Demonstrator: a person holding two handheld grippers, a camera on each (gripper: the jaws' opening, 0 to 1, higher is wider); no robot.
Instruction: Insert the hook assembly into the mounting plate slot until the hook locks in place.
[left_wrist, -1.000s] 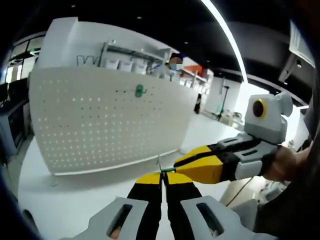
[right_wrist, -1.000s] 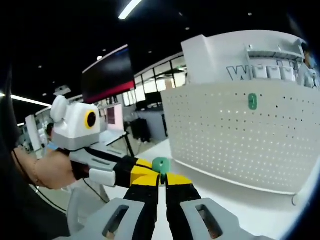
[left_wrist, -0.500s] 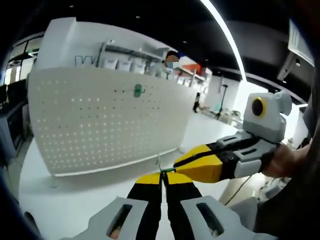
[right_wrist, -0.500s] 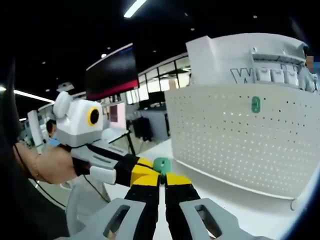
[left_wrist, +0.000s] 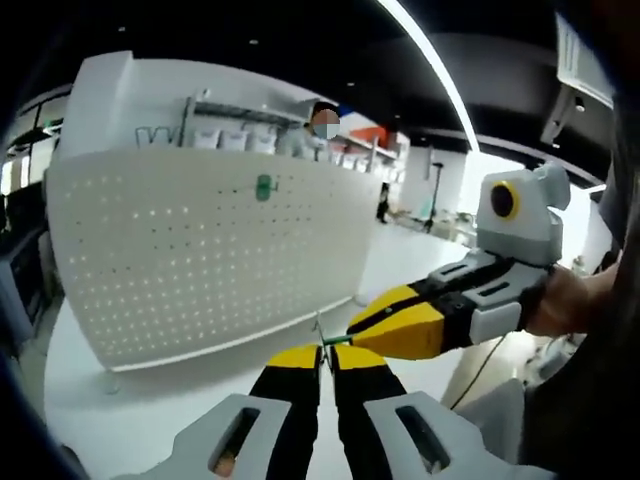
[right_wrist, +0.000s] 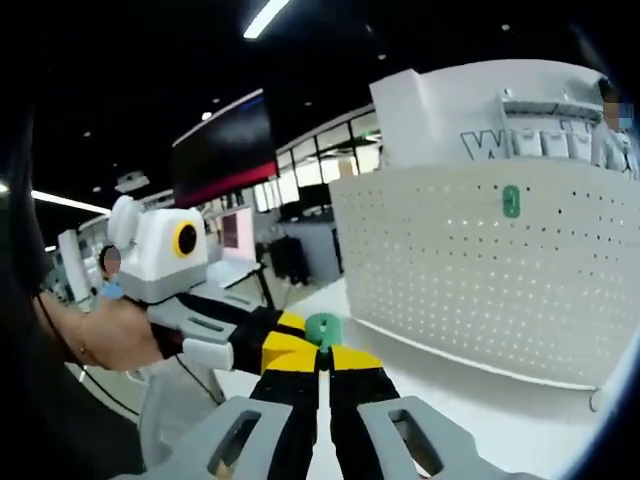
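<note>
Grippers barely changed over the last second: the left gripper (left_wrist: 326, 352) and the right gripper (right_wrist: 322, 352) stayed pinched shut, tip to tip, on the same little green hook assembly (right_wrist: 322, 329), whose round green base poked up between the yellow pads in the right gripper view. In the left gripper view the right gripper (left_wrist: 400, 322) came in from the right, a hand (left_wrist: 562, 303) behind it, and only a thin green sliver and a wire showed at the tips. Both views drifted a bit, so I'd say the hands just shifted slightly; no real progress toward insertion yet. The white perforated mounting plate (left_wrist: 200, 250) stood upright along the far side of the white tabletop (left_wrist: 140, 400), well apart from the held hook. Another green hook (left_wrist: 264, 186) was already seated near the plate's top edge. Nothing sat between grippers and plate, though a person stood behind it.
</note>
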